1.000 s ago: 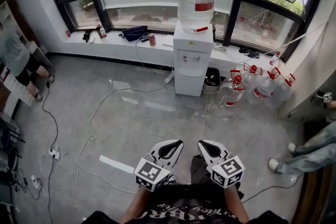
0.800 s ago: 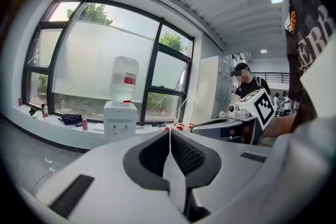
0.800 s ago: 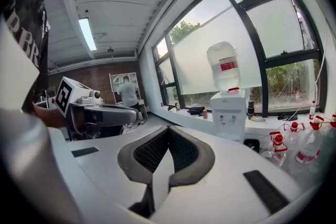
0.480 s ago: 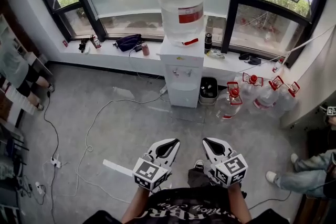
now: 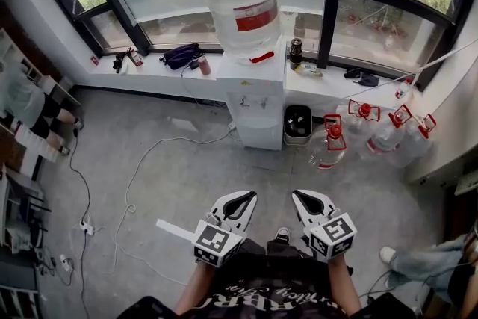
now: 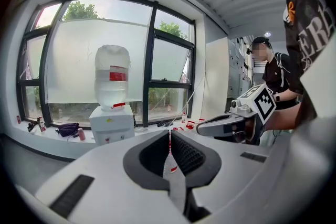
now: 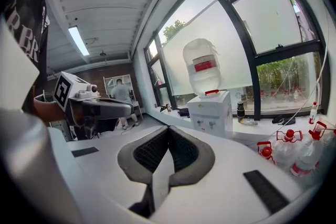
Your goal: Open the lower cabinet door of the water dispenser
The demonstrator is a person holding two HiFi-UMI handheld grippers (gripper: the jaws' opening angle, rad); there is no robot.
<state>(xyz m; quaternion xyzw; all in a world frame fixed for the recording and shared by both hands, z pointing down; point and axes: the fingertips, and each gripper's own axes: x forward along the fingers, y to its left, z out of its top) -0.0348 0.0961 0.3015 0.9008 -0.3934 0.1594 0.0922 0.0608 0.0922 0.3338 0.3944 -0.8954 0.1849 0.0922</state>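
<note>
The water dispenser (image 5: 256,95) is standing well ahead of both grippers, across a stretch of bare grey floor (image 5: 187,183), its back against the low wall under the window. In the head view it is lying closer to the line of the left gripper (image 5: 240,199) than to that of the right gripper (image 5: 305,198).

It is showing as a white box-shaped body carrying a large clear bottle (image 5: 239,0) upside down on top, with a red label band around the bottle and a red piece at its neck. Two small taps are sitting on the upper front panel. Below them the lower cabinet door (image 5: 260,132) is lying flush with the body, plain white and closed.

Both grippers are pointing toward the dispenser, side by side and apart from each other. The left gripper is keeping its jaws pressed together with nothing between them, and so is the right gripper. In the left gripper view the dispenser is appearing to the left of the jaw tips; in the right gripper view it is appearing to their right.

Beyond the right gripper, a black bin (image 5: 298,123) is standing just beside the dispenser, and clear water jugs (image 5: 377,132) with red tops are resting further right.
</note>
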